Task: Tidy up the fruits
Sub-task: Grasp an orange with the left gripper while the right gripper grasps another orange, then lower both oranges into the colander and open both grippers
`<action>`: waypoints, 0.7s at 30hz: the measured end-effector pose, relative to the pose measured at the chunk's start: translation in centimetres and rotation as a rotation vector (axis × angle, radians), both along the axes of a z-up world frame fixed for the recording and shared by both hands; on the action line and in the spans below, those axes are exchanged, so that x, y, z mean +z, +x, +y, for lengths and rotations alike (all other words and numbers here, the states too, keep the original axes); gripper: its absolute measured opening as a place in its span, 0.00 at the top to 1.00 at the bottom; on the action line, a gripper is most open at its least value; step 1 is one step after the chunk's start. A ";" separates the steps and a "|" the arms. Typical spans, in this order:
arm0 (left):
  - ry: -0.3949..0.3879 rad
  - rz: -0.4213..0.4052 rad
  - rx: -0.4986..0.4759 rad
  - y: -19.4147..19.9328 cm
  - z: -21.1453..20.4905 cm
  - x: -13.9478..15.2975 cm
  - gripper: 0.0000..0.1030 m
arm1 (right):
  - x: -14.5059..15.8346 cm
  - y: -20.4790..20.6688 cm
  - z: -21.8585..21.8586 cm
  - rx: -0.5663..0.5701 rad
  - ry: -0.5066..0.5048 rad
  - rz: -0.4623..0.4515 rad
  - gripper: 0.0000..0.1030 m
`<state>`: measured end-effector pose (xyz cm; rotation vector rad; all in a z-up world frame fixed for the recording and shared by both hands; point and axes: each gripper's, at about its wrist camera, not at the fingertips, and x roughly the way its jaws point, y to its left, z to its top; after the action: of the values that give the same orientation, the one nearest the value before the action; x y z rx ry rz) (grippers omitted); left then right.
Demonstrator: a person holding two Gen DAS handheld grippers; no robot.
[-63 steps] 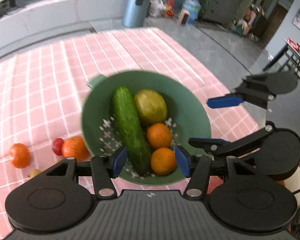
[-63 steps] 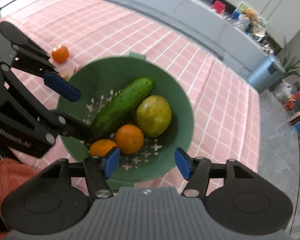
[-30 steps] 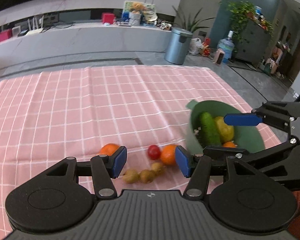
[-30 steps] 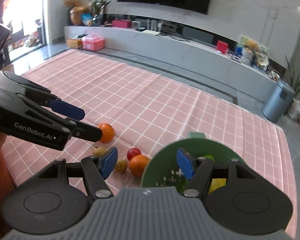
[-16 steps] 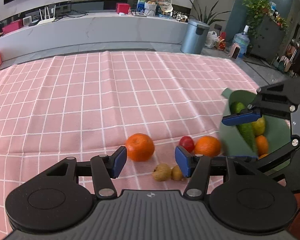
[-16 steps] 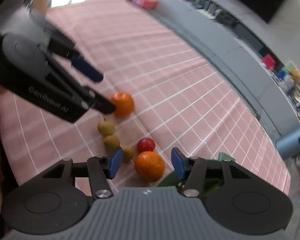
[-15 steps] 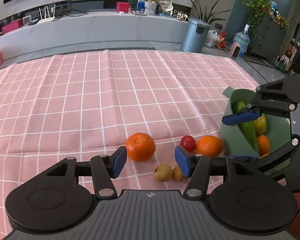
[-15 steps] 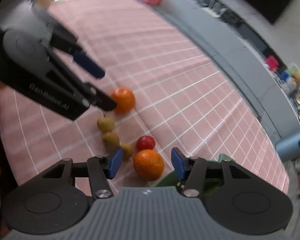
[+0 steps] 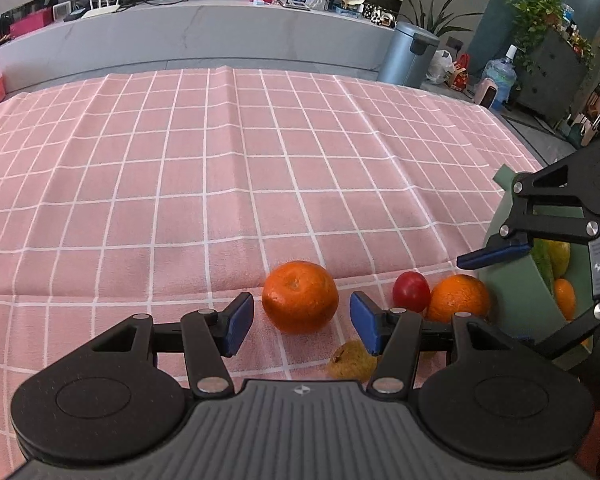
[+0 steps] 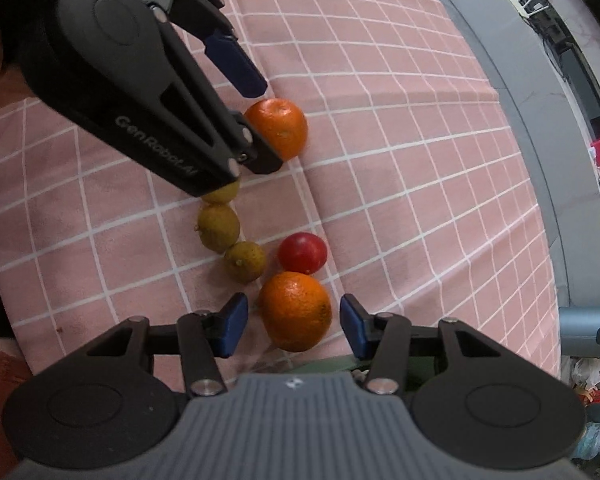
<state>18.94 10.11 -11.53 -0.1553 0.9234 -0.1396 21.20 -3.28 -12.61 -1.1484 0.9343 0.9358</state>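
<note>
On the pink checked tablecloth [image 9: 228,184] two oranges lie apart, each framed by its own gripper. The left gripper [image 9: 302,322] points down at the farther orange [image 9: 300,297], which sits between its blue pads [image 9: 238,322] with a gap on both sides — the jaws stand open and nothing is held. The right gripper [image 10: 293,326] hangs over the nearer orange [image 10: 296,310], the one just beside the green bowl [image 9: 516,292]; its jaws are closing, the orange is between them, and a sliver of cloth still shows on either side of the fruit, so the pads do not press on it. A small red fruit [image 10: 302,253] lies touching or almost touching this orange on its far side. Three small yellow-green fruits [image 10: 218,227] run in a line from there toward the left gripper, the last one half hidden under its finger. The green bowl stands at the cloth's right edge, with a cucumber [image 9: 542,258], a yellow-green fruit and an orange showing inside it, partly hidden by the right gripper.
</note>
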 end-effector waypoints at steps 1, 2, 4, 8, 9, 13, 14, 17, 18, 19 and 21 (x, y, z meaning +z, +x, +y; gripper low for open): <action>-0.002 0.004 0.000 0.2 0.0 -0.1 0.37 | -0.2 0.0 0.1 0.001 -0.004 0.001 0.55; -0.005 0.008 0.001 0.3 0.0 -0.2 0.40 | -0.3 0.0 0.1 0.004 -0.009 0.002 0.57; -0.010 0.014 0.006 0.4 0.1 -0.3 0.48 | -0.5 -0.1 0.2 0.009 -0.020 -0.021 0.61; -0.028 0.010 0.008 0.2 0.3 -0.2 0.54 | -0.4 -0.1 0.2 0.008 -0.017 -0.033 0.64; -0.024 0.006 0.006 0.1 0.2 -0.3 0.54 | -0.5 -0.2 0.1 0.010 -0.018 -0.037 0.64; -0.011 -0.016 0.021 -0.2 0.2 0.1 0.55 | -0.2 -0.8 0.1 0.009 -0.015 -0.069 0.65; -0.012 -0.023 0.027 -0.4 0.2 0.3 0.55 | 0.1 -1.0 0.0 0.004 -0.006 -0.081 0.65; -0.020 -0.050 0.043 -1.0 0.3 1.2 0.55 | 1.2 -1.3 -0.4 -0.015 0.035 -0.115 0.66; -0.017 -0.059 0.047 -1.3 0.3 1.5 0.55 | 1.6 -1.5 -0.5 -0.022 0.050 -0.125 0.66; -0.014 -0.068 0.049 -1.6 0.2 1.8 0.55 | 2.1 -1.7 -0.7 -0.030 0.069 -0.137 0.66; -0.008 -0.083 0.045 -1.9 0.0 2.5 0.55 | 2.9 -2.2 -1.0 -0.046 0.105 -0.158 0.66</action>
<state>17.00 10.11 -9.01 -0.1766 0.8365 -0.1075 19.05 -4.29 -9.67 -1.0906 0.7715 0.8348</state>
